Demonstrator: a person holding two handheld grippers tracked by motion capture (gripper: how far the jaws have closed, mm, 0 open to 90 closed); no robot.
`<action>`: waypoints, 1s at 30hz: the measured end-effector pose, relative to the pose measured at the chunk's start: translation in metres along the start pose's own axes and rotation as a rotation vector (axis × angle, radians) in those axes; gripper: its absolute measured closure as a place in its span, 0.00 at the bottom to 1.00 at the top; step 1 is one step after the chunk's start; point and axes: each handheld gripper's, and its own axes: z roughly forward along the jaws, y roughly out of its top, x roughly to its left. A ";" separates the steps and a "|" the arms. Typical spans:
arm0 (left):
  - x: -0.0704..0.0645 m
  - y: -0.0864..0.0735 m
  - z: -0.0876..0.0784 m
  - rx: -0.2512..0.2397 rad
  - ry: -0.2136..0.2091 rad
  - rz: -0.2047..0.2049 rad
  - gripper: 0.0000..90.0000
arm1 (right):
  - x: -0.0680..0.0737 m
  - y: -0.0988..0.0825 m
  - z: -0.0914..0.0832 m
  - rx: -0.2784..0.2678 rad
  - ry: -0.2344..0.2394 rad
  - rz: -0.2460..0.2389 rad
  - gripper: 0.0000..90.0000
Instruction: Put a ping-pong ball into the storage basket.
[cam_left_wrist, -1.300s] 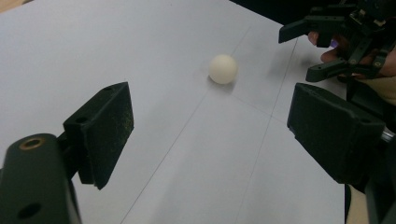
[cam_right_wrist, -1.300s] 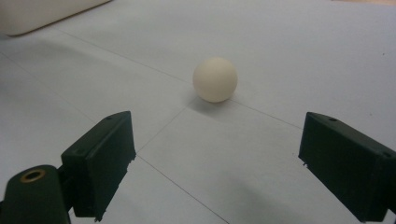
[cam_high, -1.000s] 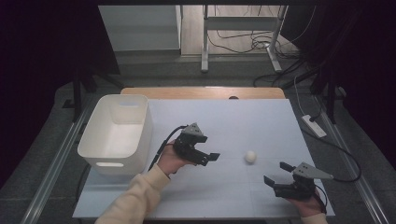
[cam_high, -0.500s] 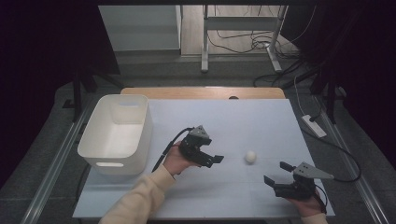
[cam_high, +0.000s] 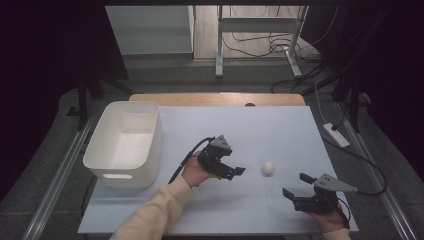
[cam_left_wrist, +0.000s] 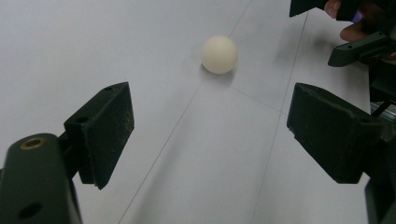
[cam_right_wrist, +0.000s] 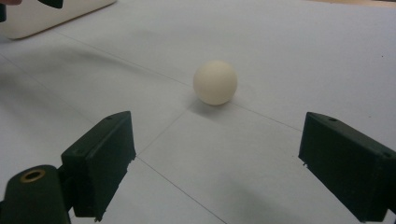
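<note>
Meanwhile left gripper (cam_high: 235, 172) has edged nearer the ball (cam_high: 268, 168) — jaws apart.

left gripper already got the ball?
No: in the left gripper view the ball lies on the table ahead of the open, empty left gripper.

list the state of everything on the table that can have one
ball: loose on the table, between the two grippers, touched by neither
left gripper: open, nothing between the jaws, aimed at the ball
right gripper: open, holding nothing
white bin: upright, looks empty
</note>
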 end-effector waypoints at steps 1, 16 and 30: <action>0.000 0.000 0.000 0.000 0.000 0.000 0.17 | 0.000 0.000 0.000 0.000 0.000 0.000 0.12; -0.001 0.005 0.016 0.013 -0.006 0.014 0.17 | -0.001 0.000 0.000 0.002 -0.004 0.000 0.12; -0.004 0.009 0.032 0.029 -0.022 0.033 0.17 | -0.001 0.000 0.000 0.000 -0.002 0.003 0.12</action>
